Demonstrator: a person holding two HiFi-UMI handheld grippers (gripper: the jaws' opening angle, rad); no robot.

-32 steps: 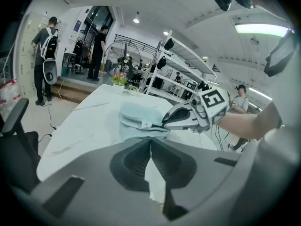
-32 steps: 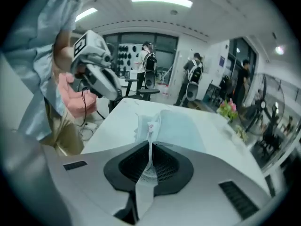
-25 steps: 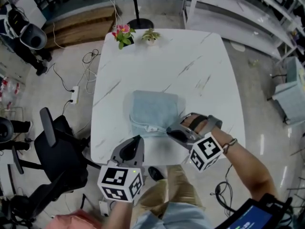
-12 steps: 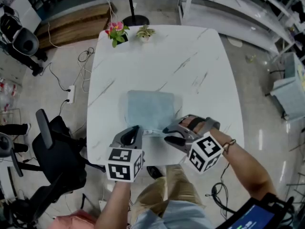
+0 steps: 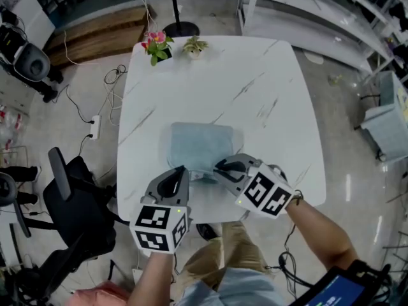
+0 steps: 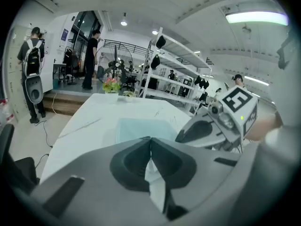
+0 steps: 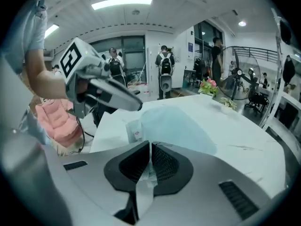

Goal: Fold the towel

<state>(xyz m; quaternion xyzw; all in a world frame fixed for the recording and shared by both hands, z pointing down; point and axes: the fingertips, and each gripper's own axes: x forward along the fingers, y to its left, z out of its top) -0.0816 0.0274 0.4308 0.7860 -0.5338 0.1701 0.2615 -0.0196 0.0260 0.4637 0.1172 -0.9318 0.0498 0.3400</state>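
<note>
Left claw [image 5: 181, 173]: jaws pressed together on a pinch of pale cloth at the towel's near-left edge. Light blue towel [image 5: 201, 144] lies part-folded on the white bench [image 5: 261, 88], near the middle, close to my side. Right claw [image 5: 220, 168]: jaws have just been closing and are clamped on thin cloth at the near-right edge. Step, I judge: gripping the near edge for a fold. Next calls for lifting both claws together and carrying that edge over to the far edge, corners matched.
</note>
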